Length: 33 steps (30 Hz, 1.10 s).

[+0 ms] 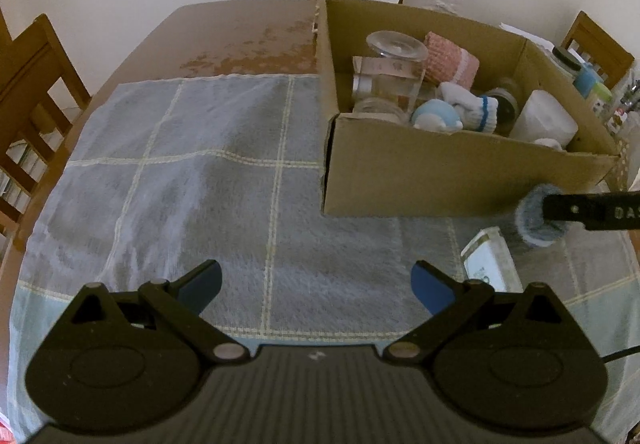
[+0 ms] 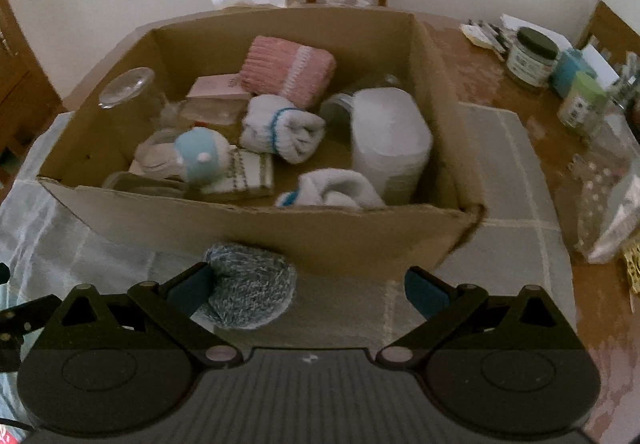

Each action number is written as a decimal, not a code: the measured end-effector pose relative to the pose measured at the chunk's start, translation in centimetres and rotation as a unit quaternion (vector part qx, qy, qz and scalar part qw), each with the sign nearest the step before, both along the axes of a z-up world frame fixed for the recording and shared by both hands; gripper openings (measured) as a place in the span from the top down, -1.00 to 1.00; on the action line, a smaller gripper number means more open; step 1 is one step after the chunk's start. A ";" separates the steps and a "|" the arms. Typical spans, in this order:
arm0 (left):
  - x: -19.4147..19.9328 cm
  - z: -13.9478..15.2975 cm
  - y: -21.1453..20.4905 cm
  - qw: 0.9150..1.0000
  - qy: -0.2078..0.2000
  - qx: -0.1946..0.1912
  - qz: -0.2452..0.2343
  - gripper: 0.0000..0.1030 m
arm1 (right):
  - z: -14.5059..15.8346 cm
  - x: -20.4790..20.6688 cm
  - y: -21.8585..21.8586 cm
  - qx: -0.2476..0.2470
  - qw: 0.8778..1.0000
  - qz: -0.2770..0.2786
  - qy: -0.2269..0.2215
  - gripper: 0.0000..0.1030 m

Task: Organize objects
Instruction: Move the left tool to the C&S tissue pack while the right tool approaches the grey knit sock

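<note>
The cardboard box (image 2: 256,228) fills the middle of the right wrist view. Its near wall stands just behind the right hand-held gripper (image 2: 312,292). A checked cloth (image 1: 180,183) covers the desk (image 1: 240,31) and lies bare across the left and middle of the left wrist view, with lots of room there.

The left hand-held gripper (image 1: 316,286) is at the bottom of its view, with its fingers spread wide and nothing between them. The right hand-held gripper is spread wide too. A fuzzy blue-grey sock ball (image 2: 250,290) sits low in the right wrist view, touching the left finger only, just in front of the box wall. I cannot tell if it rests on the cloth.

Inside the box are a pink knitted roll (image 2: 290,69), white socks with a blue stripe (image 2: 282,131), a white paper roll (image 2: 390,141) and a glass jar (image 2: 126,87).

A small white carton (image 1: 490,262) lies on the cloth at the lower right of the left wrist view.
</note>
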<state>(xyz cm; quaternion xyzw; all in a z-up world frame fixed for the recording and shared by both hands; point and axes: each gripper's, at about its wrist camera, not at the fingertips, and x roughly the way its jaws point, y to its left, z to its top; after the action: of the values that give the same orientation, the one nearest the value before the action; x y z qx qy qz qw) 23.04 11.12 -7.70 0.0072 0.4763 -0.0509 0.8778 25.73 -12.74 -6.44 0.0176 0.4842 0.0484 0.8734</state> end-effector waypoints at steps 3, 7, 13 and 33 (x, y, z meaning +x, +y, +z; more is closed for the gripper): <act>0.4 -0.1 -0.1 1.000 0.000 -0.003 -0.009 -0.95 | 0.1 -0.6 -1.0 -0.011 1.000 -0.011 0.001 -1.00; 0.9 -0.2 -0.6 1.000 0.001 -0.009 -0.025 -0.95 | 0.0 -1.7 -2.5 -0.041 0.999 -0.028 0.006 -1.00; 1.1 -0.3 -2.8 0.998 0.002 -0.017 -0.061 -0.95 | -0.7 -3.2 -4.6 -0.059 0.997 -0.047 0.021 -1.00; 0.5 -4.7 -8.7 0.995 0.044 0.008 -0.093 -0.95 | -1.6 -4.0 -6.5 -0.003 1.000 0.026 0.013 -1.00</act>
<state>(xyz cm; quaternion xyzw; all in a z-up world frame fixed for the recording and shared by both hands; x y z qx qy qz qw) 23.49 2.42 -12.45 0.0559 0.5123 -0.1292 0.8472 21.77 -19.25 -8.00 0.0031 0.4958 0.0697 0.8656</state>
